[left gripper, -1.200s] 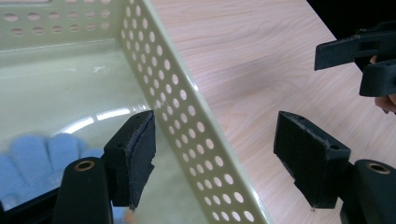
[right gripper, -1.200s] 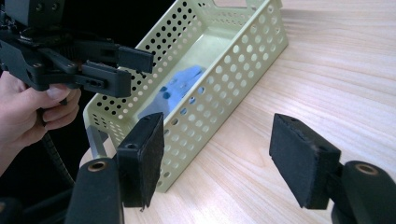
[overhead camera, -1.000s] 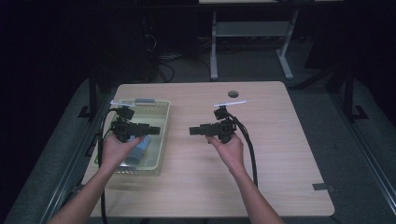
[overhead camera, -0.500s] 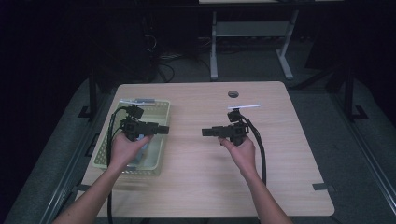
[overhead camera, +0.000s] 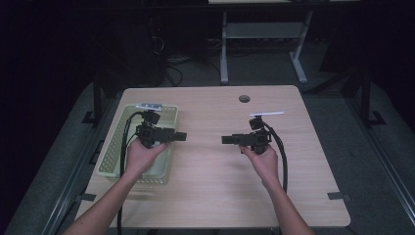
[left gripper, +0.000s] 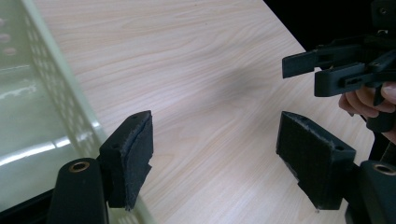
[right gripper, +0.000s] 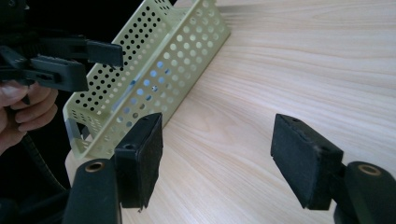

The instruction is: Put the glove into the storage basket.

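Note:
My left gripper (overhead camera: 182,135) hangs over the right rim of a pale green perforated basket (overhead camera: 111,157) and points right. Its jaws have just been opening a little and stand open with nothing between them (left gripper: 217,126). My right gripper (overhead camera: 225,140) is level with it over the table's middle, pointing left at it across a short gap. It is open and holds nothing (right gripper: 219,126). Each gripper view shows the other gripper farther off: the right gripper (left gripper: 306,70) and the left gripper (right gripper: 95,58).
The basket's wall (right gripper: 154,70) runs along the left side of the light wooden table (overhead camera: 210,196), and its glossy floor (left gripper: 28,140) lies below my left jaw. A round cable hole (overhead camera: 244,98) sits near the far edge. Dark floor and a desk frame lie beyond.
Both hands have drifted to the right in the high view. The left gripper went from over the basket's middle to its right rim. Both stay open.

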The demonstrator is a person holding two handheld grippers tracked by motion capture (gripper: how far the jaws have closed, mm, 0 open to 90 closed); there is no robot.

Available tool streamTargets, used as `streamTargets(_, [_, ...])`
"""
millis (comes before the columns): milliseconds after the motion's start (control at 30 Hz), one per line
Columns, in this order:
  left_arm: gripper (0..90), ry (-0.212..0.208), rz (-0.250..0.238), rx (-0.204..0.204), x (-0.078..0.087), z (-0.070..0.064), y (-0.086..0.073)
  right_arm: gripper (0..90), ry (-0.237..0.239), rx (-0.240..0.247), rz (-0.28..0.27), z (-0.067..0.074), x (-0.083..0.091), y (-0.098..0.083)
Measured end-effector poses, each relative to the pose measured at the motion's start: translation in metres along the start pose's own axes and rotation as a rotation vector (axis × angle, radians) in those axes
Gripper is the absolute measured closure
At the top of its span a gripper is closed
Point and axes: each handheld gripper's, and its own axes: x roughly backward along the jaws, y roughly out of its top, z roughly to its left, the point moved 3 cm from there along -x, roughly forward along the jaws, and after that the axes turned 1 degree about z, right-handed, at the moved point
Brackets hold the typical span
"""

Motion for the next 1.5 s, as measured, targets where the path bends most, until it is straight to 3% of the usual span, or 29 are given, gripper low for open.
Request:
streamTargets(833, [25.5,-0.066,0.011,-0.039,-0.026,-0.031,-0.004,30.5,-0.032,-0.038,-0.004,-0.03,0.03,-0.024])
streamTargets(1500, [24.9,-0.128,0.026,-0.054,-0.053,-0.053,-0.019,29.9,-0.056,-0.082,-0.018,-0.057,0.056,-0.049])
